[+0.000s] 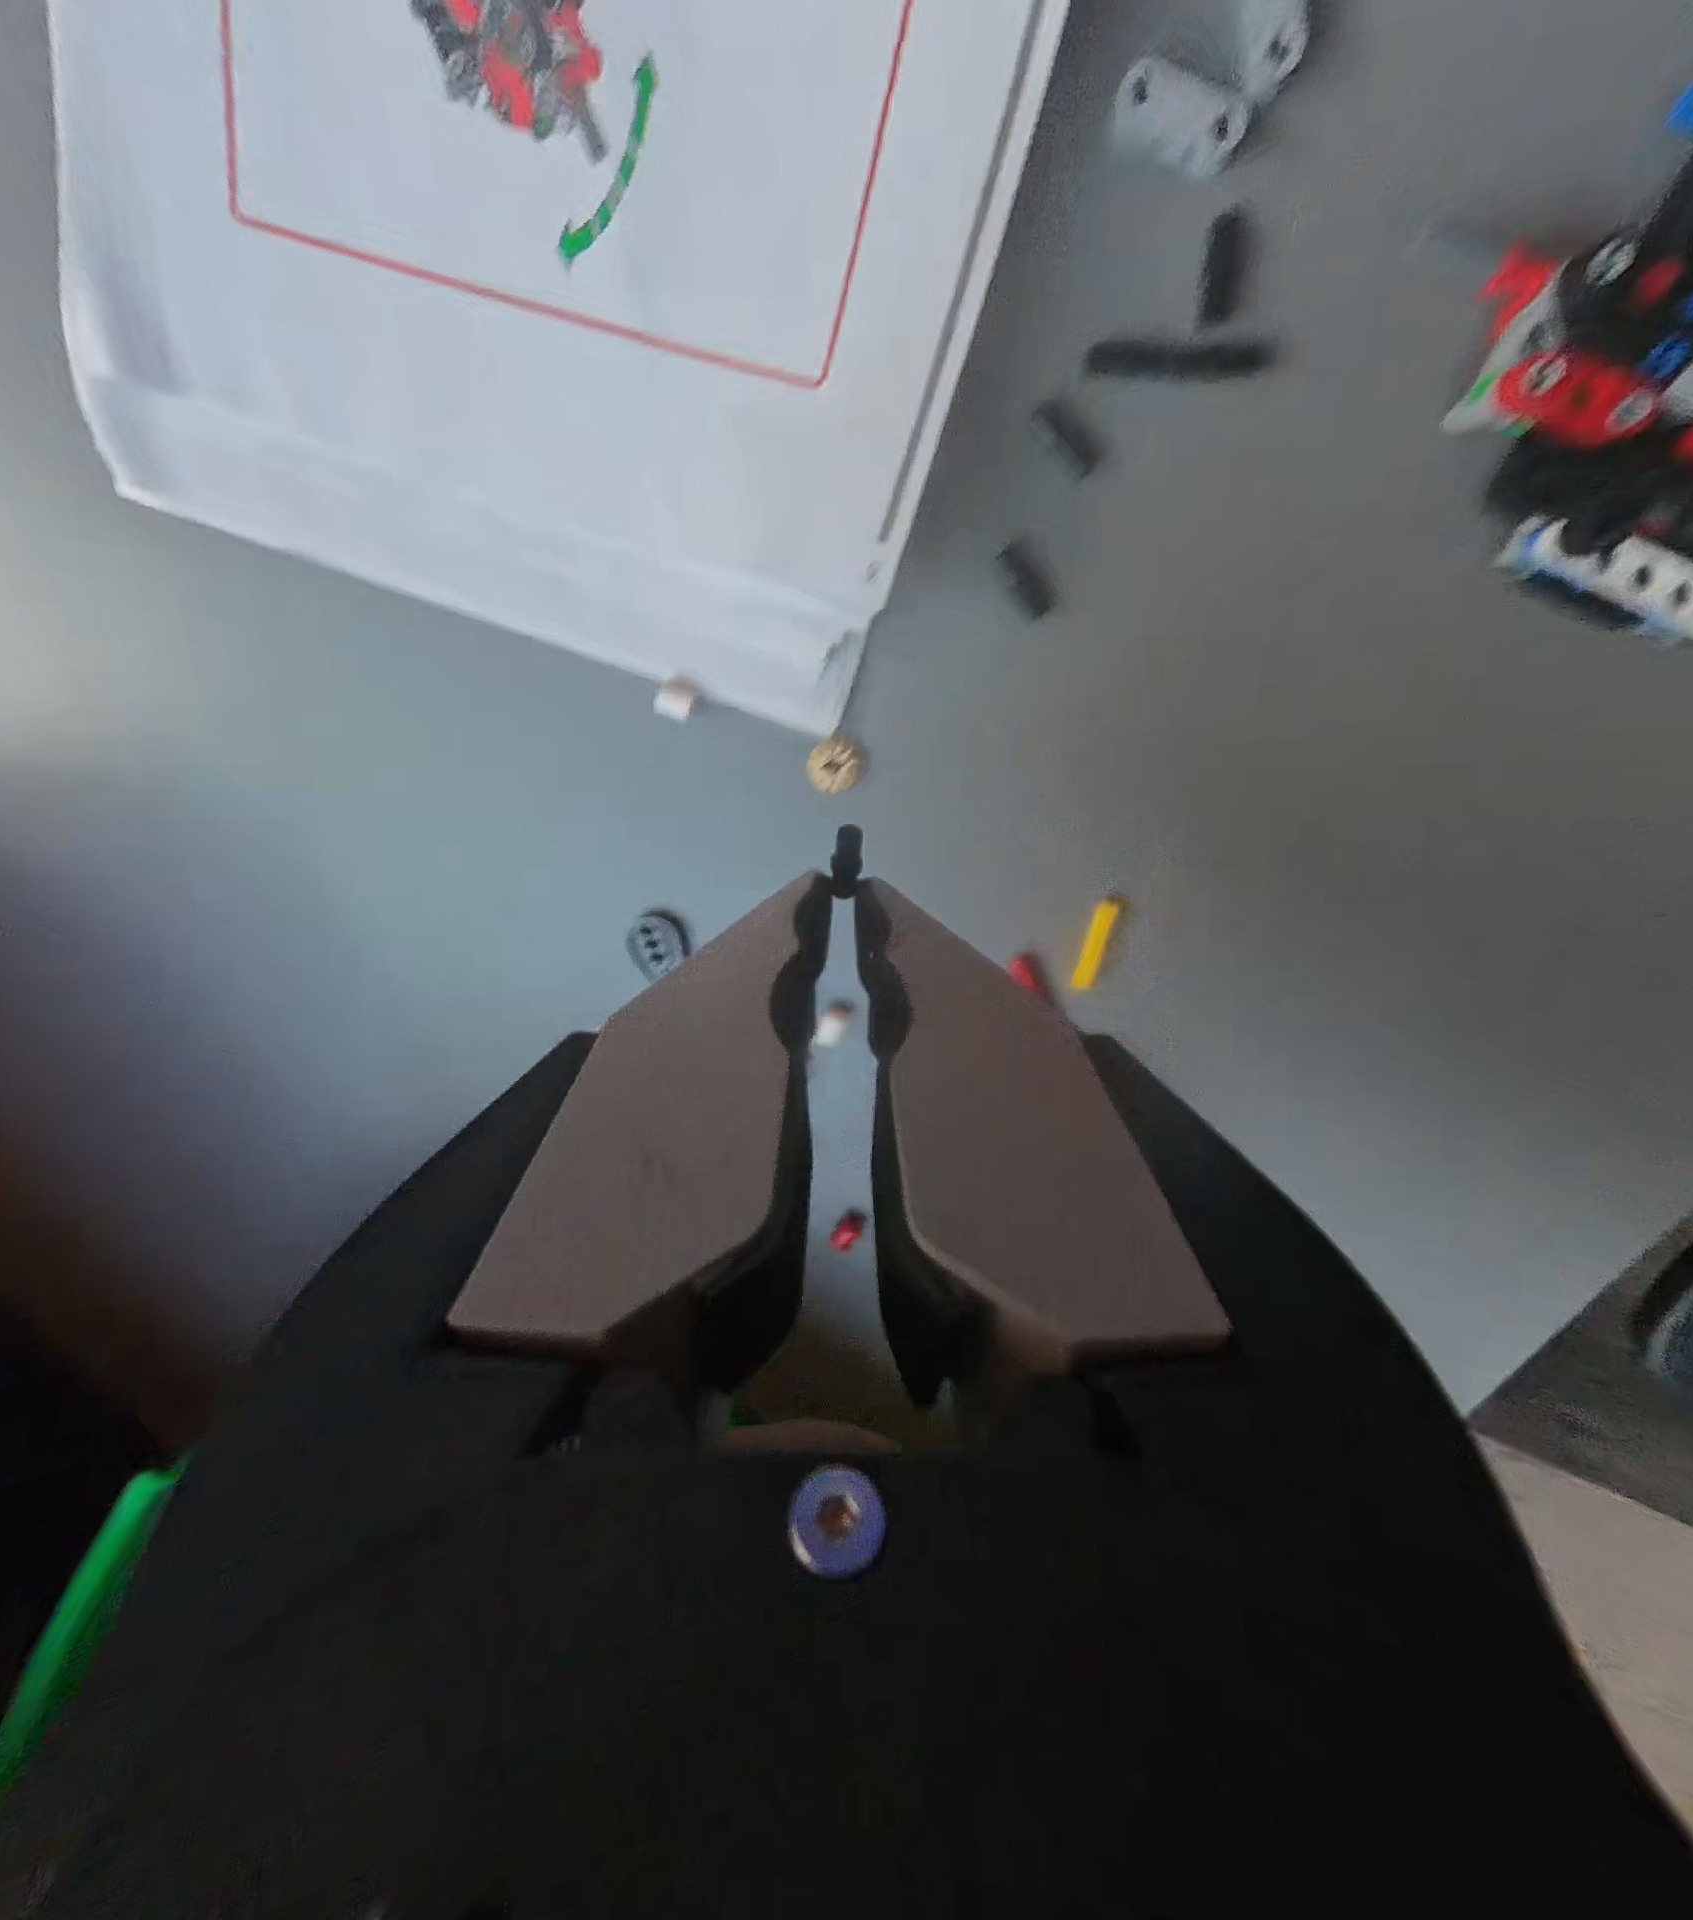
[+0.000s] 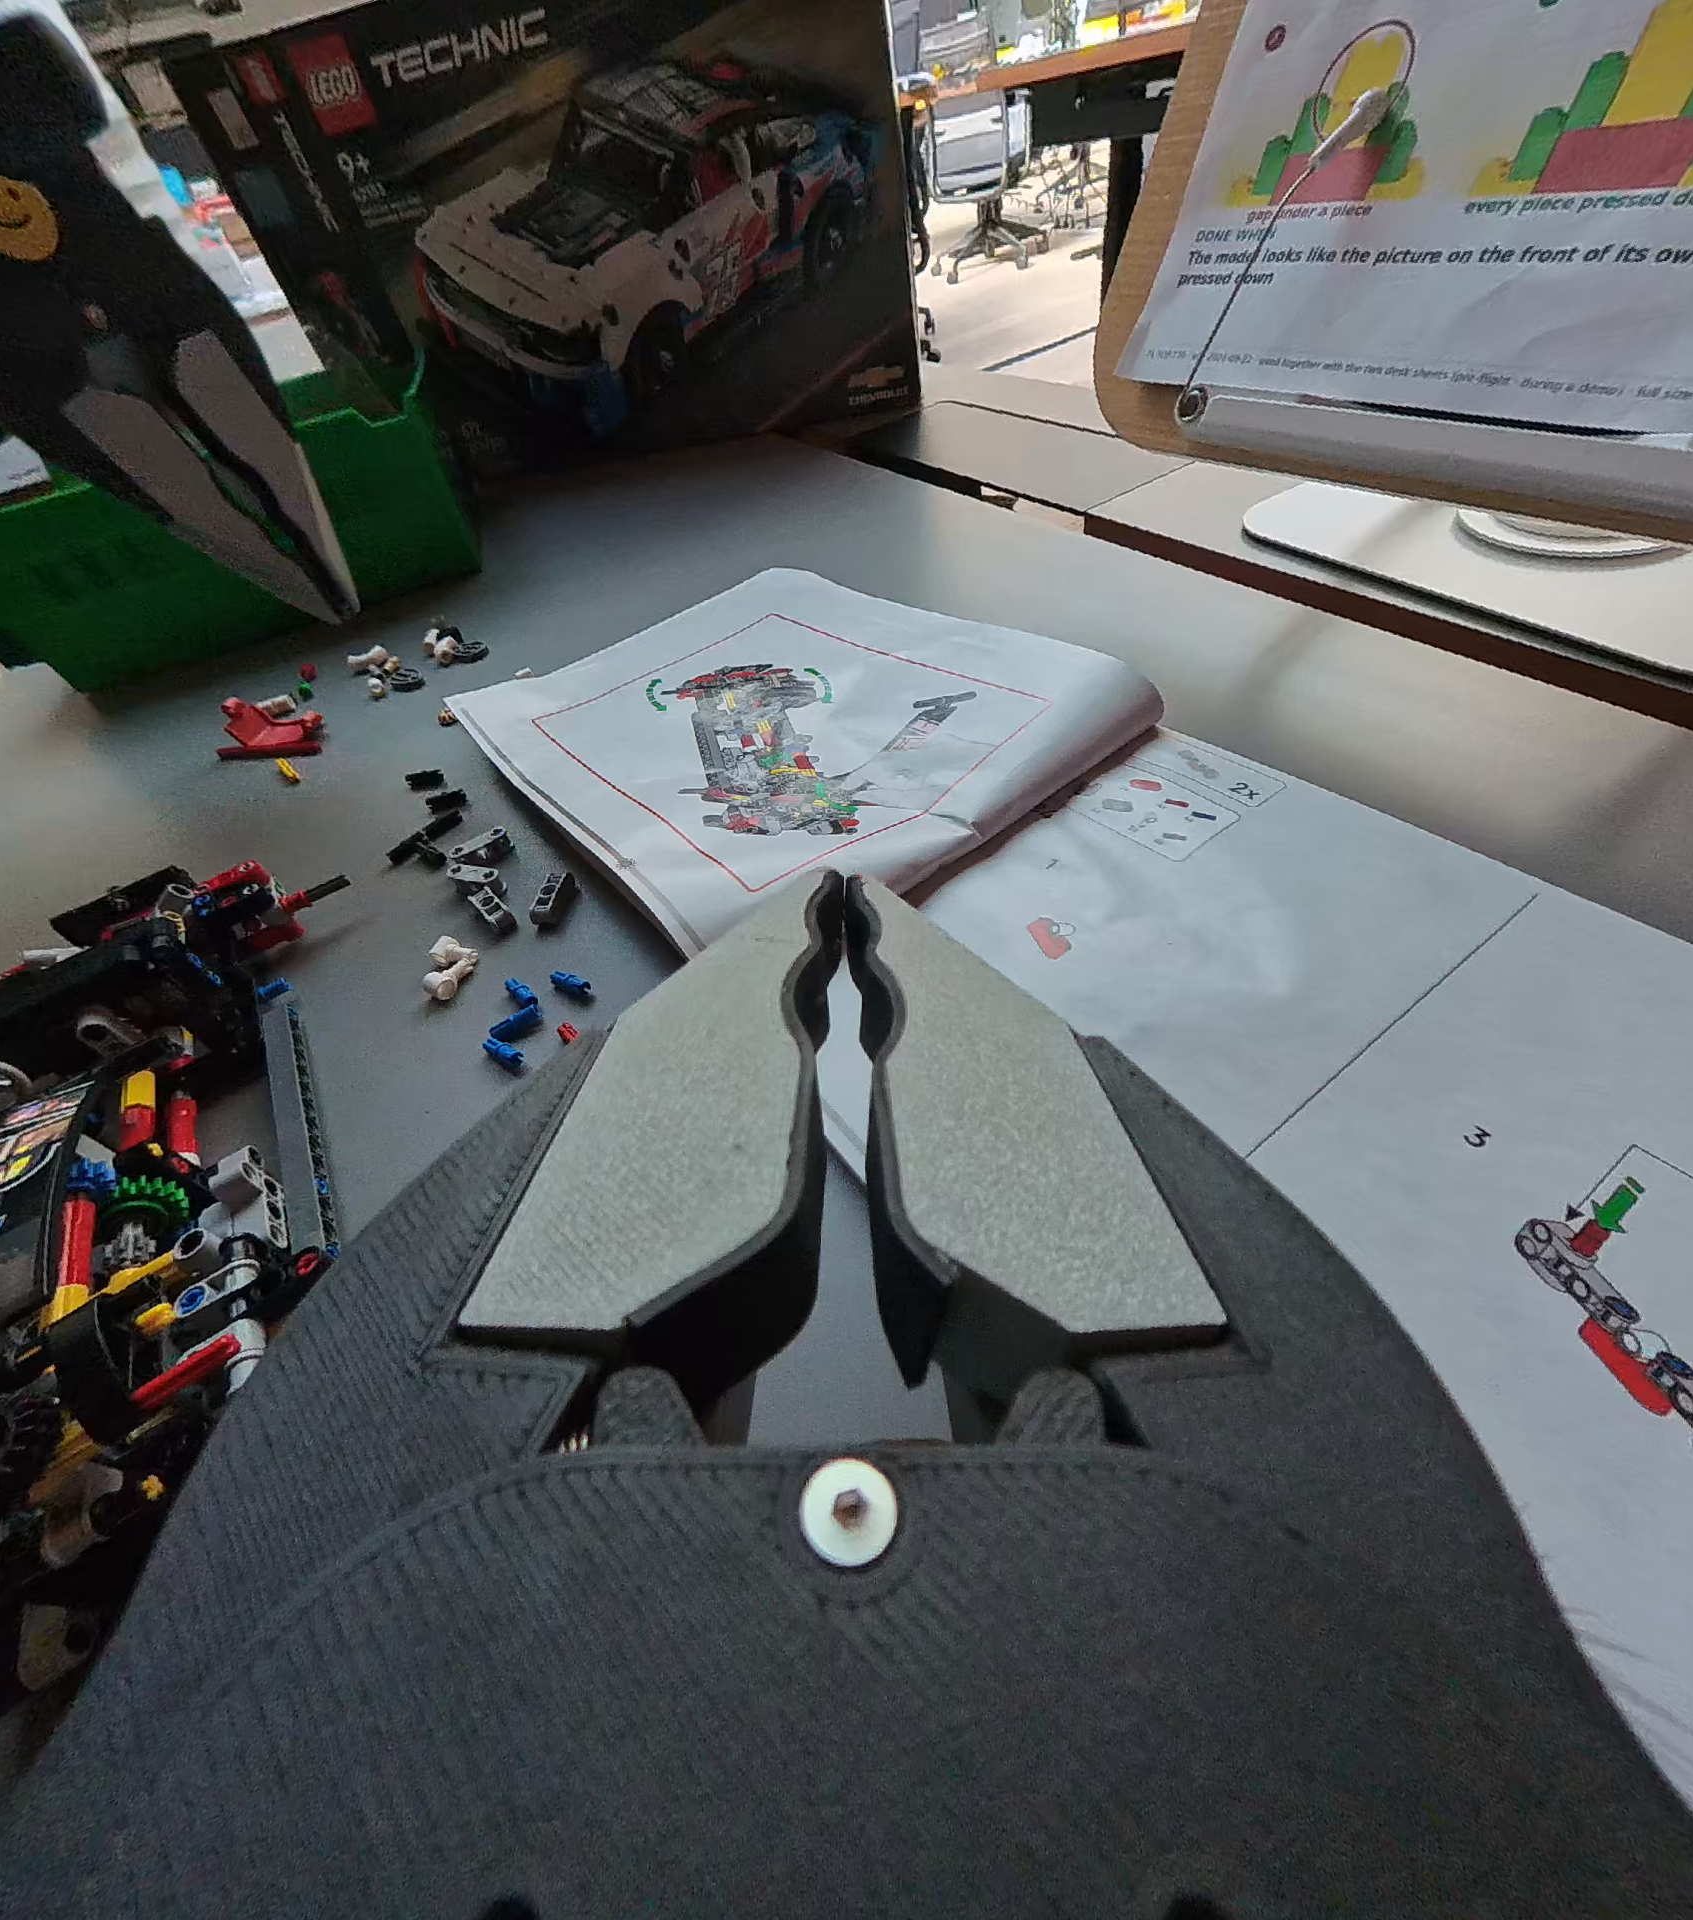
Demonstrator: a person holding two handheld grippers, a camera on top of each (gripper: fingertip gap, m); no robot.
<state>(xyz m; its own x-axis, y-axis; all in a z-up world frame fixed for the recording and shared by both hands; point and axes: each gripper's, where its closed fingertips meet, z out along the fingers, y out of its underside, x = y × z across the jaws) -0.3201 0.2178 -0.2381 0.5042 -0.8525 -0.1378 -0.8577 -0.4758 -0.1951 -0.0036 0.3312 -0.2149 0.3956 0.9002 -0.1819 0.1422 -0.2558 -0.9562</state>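
My left gripper (image 1: 844,888) is shut on a small black pin (image 1: 848,850) that sticks out past its fingertips, above the grey table (image 1: 302,831). A tan gear (image 1: 836,766) lies just beyond the pin, by the corner of the open instruction booklet (image 1: 509,416). In the right wrist view the left gripper (image 2: 338,608) hovers at the far left over small loose parts. My right gripper (image 2: 843,891) is shut, with nothing showing between its fingertips, over the near edge of the booklet (image 2: 821,727).
A partly built black and red model (image 2: 94,1143) lies at the left, with loose black, grey and blue pieces (image 2: 478,873) beside it. A green bin (image 2: 198,561) and the set's box (image 2: 613,208) stand at the back. A monitor stand (image 2: 1496,561) is at the back right. My left gripper's tips are some 6 centimetres from the tan gear (image 1: 836,766).
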